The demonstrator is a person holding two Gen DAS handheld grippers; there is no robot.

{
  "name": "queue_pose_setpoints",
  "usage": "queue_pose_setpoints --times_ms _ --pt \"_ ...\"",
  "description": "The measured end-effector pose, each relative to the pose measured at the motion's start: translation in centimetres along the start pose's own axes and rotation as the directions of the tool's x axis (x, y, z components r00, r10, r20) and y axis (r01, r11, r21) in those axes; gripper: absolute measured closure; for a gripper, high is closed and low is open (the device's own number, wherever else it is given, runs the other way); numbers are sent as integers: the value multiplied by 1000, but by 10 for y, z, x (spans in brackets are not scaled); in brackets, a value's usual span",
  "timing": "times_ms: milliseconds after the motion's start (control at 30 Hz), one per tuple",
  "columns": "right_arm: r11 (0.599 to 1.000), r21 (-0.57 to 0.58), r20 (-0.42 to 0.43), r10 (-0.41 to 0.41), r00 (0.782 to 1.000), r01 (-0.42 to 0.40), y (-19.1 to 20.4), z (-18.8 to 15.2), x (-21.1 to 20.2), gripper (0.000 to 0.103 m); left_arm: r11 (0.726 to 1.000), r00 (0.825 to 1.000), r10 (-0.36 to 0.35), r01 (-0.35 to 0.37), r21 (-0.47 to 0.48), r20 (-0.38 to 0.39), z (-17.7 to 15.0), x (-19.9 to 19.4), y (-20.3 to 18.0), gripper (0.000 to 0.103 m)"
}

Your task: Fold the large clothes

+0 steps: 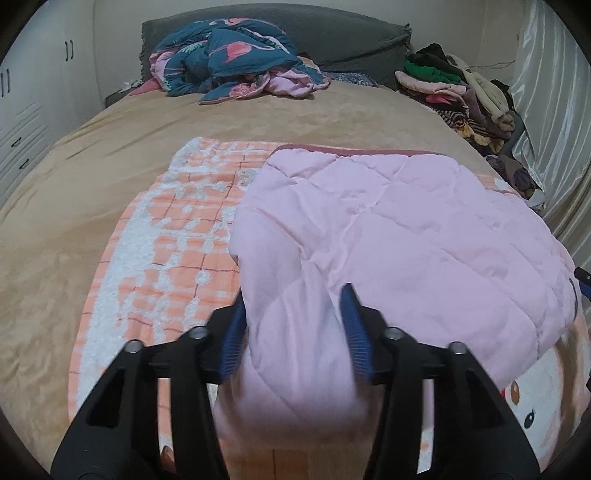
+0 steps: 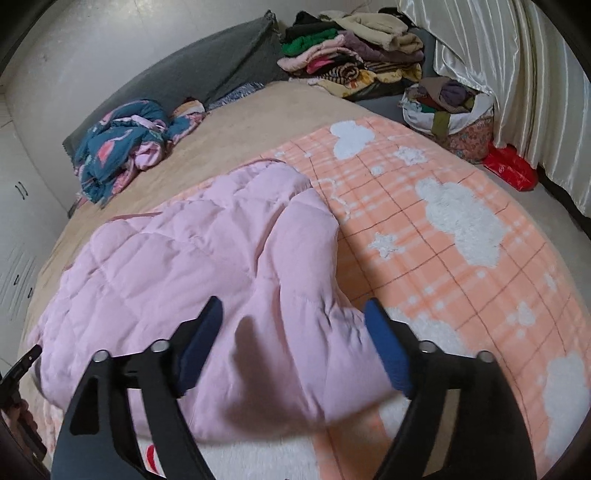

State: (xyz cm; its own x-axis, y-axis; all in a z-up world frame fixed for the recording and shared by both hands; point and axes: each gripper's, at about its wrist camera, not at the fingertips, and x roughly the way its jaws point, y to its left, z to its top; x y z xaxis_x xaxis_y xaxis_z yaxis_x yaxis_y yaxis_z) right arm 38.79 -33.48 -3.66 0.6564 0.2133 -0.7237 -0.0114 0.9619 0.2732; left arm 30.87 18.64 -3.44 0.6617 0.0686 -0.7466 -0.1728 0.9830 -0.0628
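A pale pink quilted jacket (image 1: pixel 399 236) lies spread on an orange-and-white checked blanket (image 1: pixel 173 236) on the bed. My left gripper (image 1: pixel 293 306) is open, its blue-padded fingers either side of a bulging sleeve end near the jacket's near edge. In the right wrist view the jacket (image 2: pixel 177 266) lies left of centre on the blanket (image 2: pixel 461 236). My right gripper (image 2: pixel 293 314) is open, its fingers astride the other sleeve end. The fabric between both pairs of fingers is blurred.
A tan bedspread (image 1: pixel 110 155) covers the bed. A crumpled blue-and-pink garment (image 1: pixel 236 59) lies by the grey headboard cushion (image 1: pixel 351 33). A stack of folded clothes (image 2: pixel 351 55), a full bag (image 2: pixel 450 118) and a red packet (image 2: pixel 509 170) stand by the curtain (image 2: pixel 517 66).
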Motion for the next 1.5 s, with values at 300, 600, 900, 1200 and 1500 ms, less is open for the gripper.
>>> queue_pose_setpoints --times_ms 300,600,900,1200,1500 --pt "997 -68 78 37 996 -32 7 -13 -58 5 1000 1000 4 -4 -1 30 -7 -36 -9 19" --pt "993 -113 158 42 987 -24 13 -25 -109 5 1000 996 -26 27 -9 83 -15 -80 -21 9" --pt "991 -131 222 52 974 -24 10 -36 -152 4 999 993 -41 40 7 112 -28 -114 -32 9" --pt "988 -143 258 91 962 -55 12 -52 -187 4 998 990 -59 54 40 128 -47 -141 -45 9" --pt "979 -198 276 96 956 -41 21 -74 -211 4 997 988 -72 66 50 137 -71 -158 -50 9"
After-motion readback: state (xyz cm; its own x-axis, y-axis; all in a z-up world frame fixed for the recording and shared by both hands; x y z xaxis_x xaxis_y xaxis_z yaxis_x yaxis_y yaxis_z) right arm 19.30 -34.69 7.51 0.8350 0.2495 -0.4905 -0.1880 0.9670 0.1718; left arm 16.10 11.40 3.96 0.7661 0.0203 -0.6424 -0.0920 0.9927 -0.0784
